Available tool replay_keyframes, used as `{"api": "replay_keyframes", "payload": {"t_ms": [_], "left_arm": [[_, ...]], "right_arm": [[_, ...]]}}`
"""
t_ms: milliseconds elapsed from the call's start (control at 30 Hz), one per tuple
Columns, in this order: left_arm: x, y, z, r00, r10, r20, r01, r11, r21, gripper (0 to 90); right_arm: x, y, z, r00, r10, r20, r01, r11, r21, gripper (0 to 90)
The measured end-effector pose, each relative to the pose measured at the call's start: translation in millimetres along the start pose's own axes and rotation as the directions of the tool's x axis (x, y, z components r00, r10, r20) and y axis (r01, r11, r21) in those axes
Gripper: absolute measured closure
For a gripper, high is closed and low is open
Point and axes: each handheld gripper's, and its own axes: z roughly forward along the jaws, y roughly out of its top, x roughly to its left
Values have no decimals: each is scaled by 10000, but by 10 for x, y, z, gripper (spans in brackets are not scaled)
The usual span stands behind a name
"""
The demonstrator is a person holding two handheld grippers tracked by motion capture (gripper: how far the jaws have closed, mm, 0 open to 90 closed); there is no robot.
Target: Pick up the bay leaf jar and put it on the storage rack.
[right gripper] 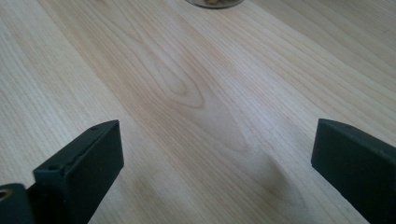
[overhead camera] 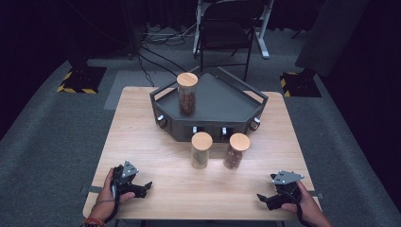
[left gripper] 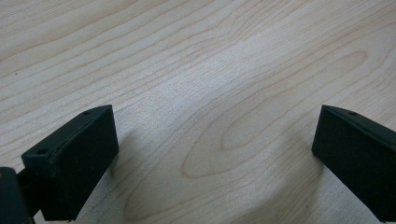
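Wooden table (overhead camera: 156, 142), seen from above. Left gripper (overhead camera: 145, 187) resting near the front left corner, jaws spread wide, bare wood between them (left gripper: 215, 140). Right gripper (overhead camera: 263, 198) resting near the front right corner, jaws likewise spread, nothing between them (right gripper: 215, 154). Mid-table, two cork-lidded jars standing upright just in front of a dark tray (overhead camera: 222, 101): left jar (overhead camera: 201, 150) and right jar (overhead camera: 236, 151), near each other but apart, both well clear of either gripper. Third jar (overhead camera: 187, 93) upright on the tray's left part. No labels, brands or writing legible anywhere on jars, tray or grippers.
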Motion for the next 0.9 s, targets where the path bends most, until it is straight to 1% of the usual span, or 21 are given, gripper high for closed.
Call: {"api": "replay_keyframes", "payload": {"t_ms": [167,267,333,400,500,567,633,900], "left_arm": [[0,0,0,10000,-2,2,2,10000,-2,3],[0,0,0,10000,-2,3,2,10000,-2,3],[0,0,0,10000,-2,1,2,10000,-2,3],[0,0,0,10000,-1,1,1,10000,-4,3],[0,0,0,10000,-1,2,1,10000,0,3],[0,0,0,10000,0,2,0,10000,-1,3],[0,0,0,10000,-1,2,1,10000,-1,3],[0,0,0,10000,-1,3,1,10000,-2,3]], "right_arm": [[56,58,-18,9998,-109,-152,108,9999,-22,25],[89,111,-38,9994,-315,-121,315,9995,21,25],[102,143,-56,9993,-302,-213,301,9995,-59,26],[121,164,-63,9991,-367,-189,366,9993,-69,25],[148,188,-47,9992,-382,-138,383,9993,48,26],[178,202,-26,9989,-417,-196,420,9990,130,26],[208,220,5,9986,-514,-145,517,9983,255,28],[317,317,15,9975,-671,-241,674,9977,97,30]]}}
